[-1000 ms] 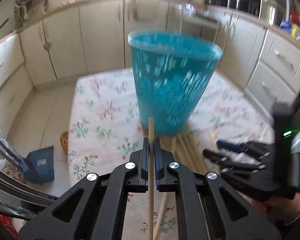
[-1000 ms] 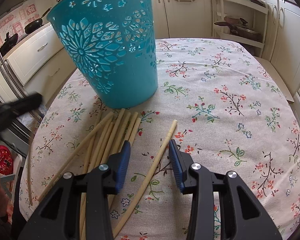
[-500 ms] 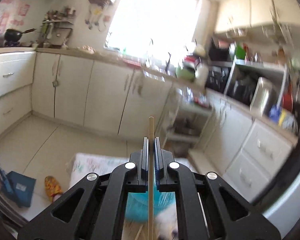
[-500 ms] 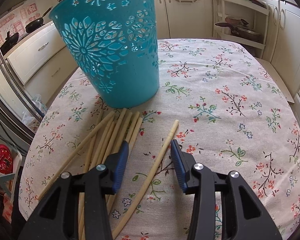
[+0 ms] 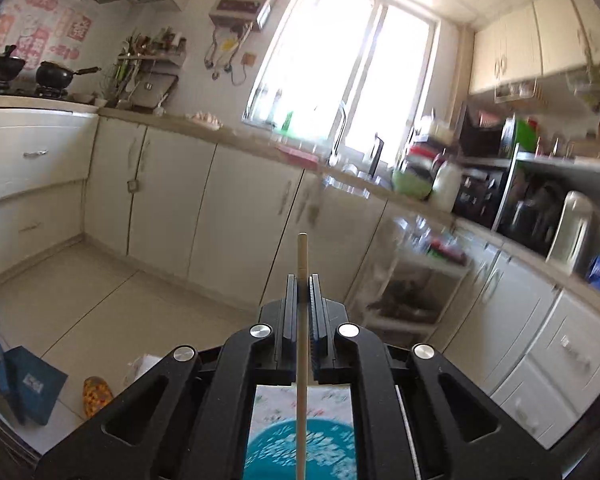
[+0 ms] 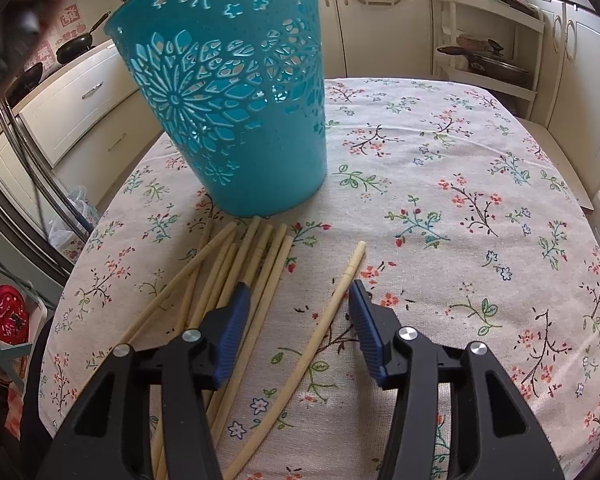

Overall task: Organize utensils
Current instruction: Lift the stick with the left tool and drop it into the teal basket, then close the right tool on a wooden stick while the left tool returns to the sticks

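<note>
chopstick pile [image 6: 236, 276] before teal basket [image 6: 228, 92]

The basket [image 6: 228, 112] looked like matt teal plastic, pierced with floral cutouts. Beside it, pale smooth wooden chopsticks [image 6: 236, 276] lay on printed cloth [image 6: 480, 200].

The left hand-held gripper [image 5: 301, 280] is lifting its clamped chopstick [image 5: 302, 320] above the basket [image 5: 300, 452], now showing at 6 o'clock.

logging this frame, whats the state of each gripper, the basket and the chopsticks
left gripper: shut on chopstick, above basket
right gripper: open, empty, astride lone chopstick
basket: upright on table
chopstick pile: flat on table, beside basket
</note>
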{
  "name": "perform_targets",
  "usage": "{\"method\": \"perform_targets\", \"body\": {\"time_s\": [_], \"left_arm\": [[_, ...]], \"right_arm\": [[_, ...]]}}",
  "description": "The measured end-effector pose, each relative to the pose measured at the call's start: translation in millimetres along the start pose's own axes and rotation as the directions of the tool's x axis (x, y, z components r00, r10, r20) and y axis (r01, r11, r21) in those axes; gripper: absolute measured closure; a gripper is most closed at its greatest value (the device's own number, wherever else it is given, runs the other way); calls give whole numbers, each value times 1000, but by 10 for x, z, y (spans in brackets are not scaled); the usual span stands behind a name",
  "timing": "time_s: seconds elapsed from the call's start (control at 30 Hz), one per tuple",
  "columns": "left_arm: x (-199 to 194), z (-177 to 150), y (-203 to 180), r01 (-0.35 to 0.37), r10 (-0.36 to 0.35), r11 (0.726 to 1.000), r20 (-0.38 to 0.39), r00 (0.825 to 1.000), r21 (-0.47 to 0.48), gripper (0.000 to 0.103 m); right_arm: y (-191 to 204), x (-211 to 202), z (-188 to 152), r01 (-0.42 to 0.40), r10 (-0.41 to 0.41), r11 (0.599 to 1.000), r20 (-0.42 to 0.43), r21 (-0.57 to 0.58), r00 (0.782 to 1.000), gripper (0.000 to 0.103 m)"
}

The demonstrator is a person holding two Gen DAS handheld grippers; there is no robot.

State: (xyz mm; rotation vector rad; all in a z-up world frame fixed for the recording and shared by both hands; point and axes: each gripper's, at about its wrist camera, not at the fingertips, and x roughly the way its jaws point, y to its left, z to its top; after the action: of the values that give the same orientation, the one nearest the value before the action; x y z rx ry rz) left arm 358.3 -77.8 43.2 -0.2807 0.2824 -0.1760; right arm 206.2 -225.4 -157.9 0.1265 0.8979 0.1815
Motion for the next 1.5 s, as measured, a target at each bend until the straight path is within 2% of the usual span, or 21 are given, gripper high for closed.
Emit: {"method": "perform_targets", "body": {"time_s": [0.1,0.23,0.27,0.33,0.37,0.4,0.57,0.67,0.8,0.9,0.97,1.07,1.13,1.17,1.2,1.27,1.4,1.5], "left_arm": [[80,-220,-8,-32,34,998,-44,998,46,98],[-21,-430,6,-38,47,994,-98,994,98,95],[-91,-459,16,-40,53,992,-110,993,117,90],[-259,-514,46,-50,67,988,-114,991,145,75],[-383,-547,72,-60,79,985,-114,990,160,63],[-519,-593,105,-68,88,982,-113,990,175,55],[-989,-909,316,-78,120,967,-165,979,242,50],[-1080,-1271,493,-68,143,958,-262,954,277,46],[-981,-1726,718,-56,171,957,-397,902,286,45],[-869,-1922,883,-53,171,966,-466,868,254,42],[-793,-2000,949,-63,174,970,-486,857,237,40],[-712,-2080,1070,-85,181,975,-520,834,203,38],[-711,-2084,1118,-89,172,980,-526,833,179,38],[-718,-2083,1137,-94,173,980,-523,835,174,34],[-696,-2091,1138,-96,173,981,-527,832,171,32],[-663,-2109,1103,-92,171,981,-537,826,171,32],[-627,-2120,1078,-84,173,979,-544,821,185,31],[-629,-2133,1061,-80,174,978,-550,817,191,30]], "right_arm": [[-10,-1,7,-8,8,1000,1,7,1000,52],[-16,-5,6,-12,12,1000,3,10,1000,52],[-16,-6,5,-12,12,1000,3,10,1000,52],[-18,-9,3,-11,11,1000,3,10,1000,52],[-19,-10,3,-11,11,1000,3,10,1000,52],[-19,-11,3,-11,11,1000,3,11,1000,52],[-54,-39,-11,-5,5,999,8,32,1000,52],[-97,-60,-29,-1,0,998,16,65,1000,52],[-32,-74,-50,46,-46,998,1,40,999,52],[-77,-125,-100,45,-45,996,-2,83,999,52],[-77,-131,-112,67,-67,994,-6,84,998,59],[28,-86,-89,166,-166,986,-20,17,986,70],[64,-69,-90,192,-192,981,-20,-17,981,77],[70,-63,-85,187,-188,982,-23,-27,982,88],[76,-56,-69,173,-174,984,-35,-44,984,93],[59,-62,-49,160,-163,986,-55,-55,985,97],[-189,-237,-50,34,-27,995,-71,94,997,97],[-392,-546,6,-118,120,965,9,234,993,97]]}}
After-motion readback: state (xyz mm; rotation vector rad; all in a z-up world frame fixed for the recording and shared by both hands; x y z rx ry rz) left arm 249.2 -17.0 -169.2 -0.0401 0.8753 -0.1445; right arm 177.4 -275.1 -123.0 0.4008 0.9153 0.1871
